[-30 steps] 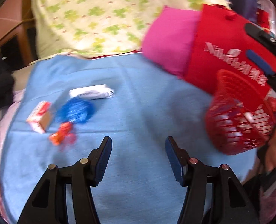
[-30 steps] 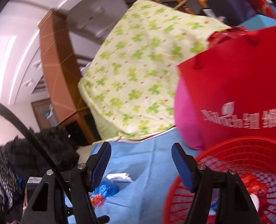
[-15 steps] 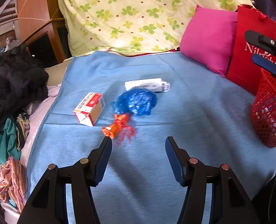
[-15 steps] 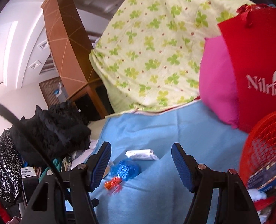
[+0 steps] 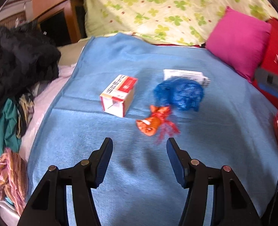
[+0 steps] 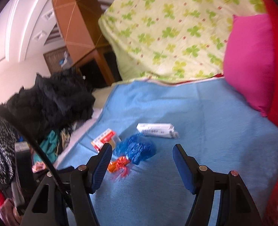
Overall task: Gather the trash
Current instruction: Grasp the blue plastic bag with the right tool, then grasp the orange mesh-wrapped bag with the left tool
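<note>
Domestic bedroom: bed with blue blanket (image 5: pixel 142 169), clover-print quilt (image 5: pixel 157 9), pink pillow (image 5: pixel 238 41), clothes heap (image 5: pixel 16 66) at the left edge.

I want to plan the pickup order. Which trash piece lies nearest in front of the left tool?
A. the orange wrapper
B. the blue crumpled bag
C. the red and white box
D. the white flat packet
A: the orange wrapper lies just ahead of the open left tool; the other pieces lie farther back.
</note>
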A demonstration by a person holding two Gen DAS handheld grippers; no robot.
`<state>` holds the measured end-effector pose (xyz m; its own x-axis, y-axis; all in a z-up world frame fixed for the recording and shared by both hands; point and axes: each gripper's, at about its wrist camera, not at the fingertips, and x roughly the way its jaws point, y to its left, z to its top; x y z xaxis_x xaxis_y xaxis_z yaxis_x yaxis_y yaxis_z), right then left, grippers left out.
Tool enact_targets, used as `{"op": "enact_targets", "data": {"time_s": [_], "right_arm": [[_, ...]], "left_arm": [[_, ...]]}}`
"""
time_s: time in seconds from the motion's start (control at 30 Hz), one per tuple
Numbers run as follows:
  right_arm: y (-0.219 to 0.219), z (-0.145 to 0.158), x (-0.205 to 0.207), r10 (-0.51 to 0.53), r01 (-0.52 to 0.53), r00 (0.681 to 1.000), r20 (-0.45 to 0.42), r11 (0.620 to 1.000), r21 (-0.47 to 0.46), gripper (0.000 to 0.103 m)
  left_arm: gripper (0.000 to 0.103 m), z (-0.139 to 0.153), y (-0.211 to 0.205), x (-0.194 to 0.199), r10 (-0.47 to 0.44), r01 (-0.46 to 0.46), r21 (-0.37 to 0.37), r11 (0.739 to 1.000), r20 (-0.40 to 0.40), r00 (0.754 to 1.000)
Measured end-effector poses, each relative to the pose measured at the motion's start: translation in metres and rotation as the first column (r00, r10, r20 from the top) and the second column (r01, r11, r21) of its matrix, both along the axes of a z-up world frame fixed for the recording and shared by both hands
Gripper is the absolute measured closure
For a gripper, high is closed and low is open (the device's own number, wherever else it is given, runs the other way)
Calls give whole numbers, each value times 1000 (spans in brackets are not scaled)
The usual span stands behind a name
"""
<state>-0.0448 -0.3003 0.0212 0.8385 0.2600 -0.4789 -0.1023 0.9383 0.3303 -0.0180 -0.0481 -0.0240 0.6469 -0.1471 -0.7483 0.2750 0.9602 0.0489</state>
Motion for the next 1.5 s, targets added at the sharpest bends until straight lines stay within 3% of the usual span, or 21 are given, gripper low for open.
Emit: {"op": "enact_targets", "data": {"time_s": [0.23, 0.33, 0.57, 0.77, 1.17, 1.2, 1.3, 1.4, 1.5], "right_arm": [[25, -26, 62, 56, -60, 995, -86, 997, -41, 34], [28, -38, 88, 60, -63, 990, -129, 998, -21, 40], [44, -71, 137, 94, -99, 964, -250, 995, -7, 44], [39, -71, 136, 107, -103, 964, -242, 994, 31, 52], [-10, -34, 89, 28, -2, 978, -208, 992, 124, 52], [-14, -33, 85, 17, 11, 977, -213, 991, 131, 52], [-23, -32, 78, -1, 33, 976, -219, 989, 146, 52], [-30, -29, 71, -17, 50, 977, -213, 987, 150, 53], [-36, -26, 61, -30, 66, 978, -209, 984, 167, 53]], "left_arm": [[43, -11, 5, 21, 0, -1, -10, 1000, -23, 1000], [43, -15, 5, 27, -3, 3, -16, 1000, -44, 999], [43, -20, 6, 39, -12, 5, -74, 997, -87, 996], [43, -26, -3, 48, -34, 27, -73, 997, -104, 994], [43, -41, -35, 71, -100, 89, -85, 992, -136, 986], [46, -43, -35, 74, -104, 91, -94, 991, -147, 984], [71, -50, -35, 81, -113, 92, -121, 988, -187, 976], [81, -53, -35, 80, -121, 103, -111, 989, -179, 976], [85, -51, -34, 78, -127, 104, -130, 986, -182, 975]]}}
